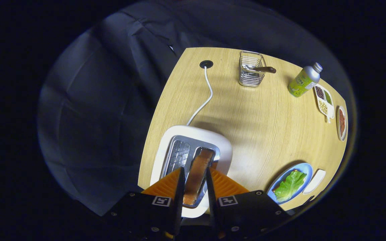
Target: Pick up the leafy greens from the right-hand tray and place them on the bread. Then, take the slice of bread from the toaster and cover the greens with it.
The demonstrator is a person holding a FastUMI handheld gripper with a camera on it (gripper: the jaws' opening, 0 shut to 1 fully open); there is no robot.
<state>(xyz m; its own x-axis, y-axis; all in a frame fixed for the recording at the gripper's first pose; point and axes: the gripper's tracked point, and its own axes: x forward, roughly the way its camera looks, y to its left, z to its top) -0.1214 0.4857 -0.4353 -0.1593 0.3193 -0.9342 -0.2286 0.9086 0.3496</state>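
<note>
A browned slice of bread (202,162) stands on edge in the right slot of the white toaster (221,142), close under me. My gripper (194,171) straddles the slice, one finger on each flat side, and both fingers look pressed against it. The toaster's left slot (179,155) shows only its wire rack. The leafy greens (290,185) lie on a blue plate (306,167) to the right of the toaster, near the table's front edge. Whatever lies under the greens is hidden by the leaf.
A white cable (207,92) runs from the toaster to a hole in the wooden table (263,127). Beyond stand a wire basket (251,72) with a utensil and a green bottle (304,81). A divided dish (324,100), a small plate (341,123) and a white tray (314,180) sit along the right.
</note>
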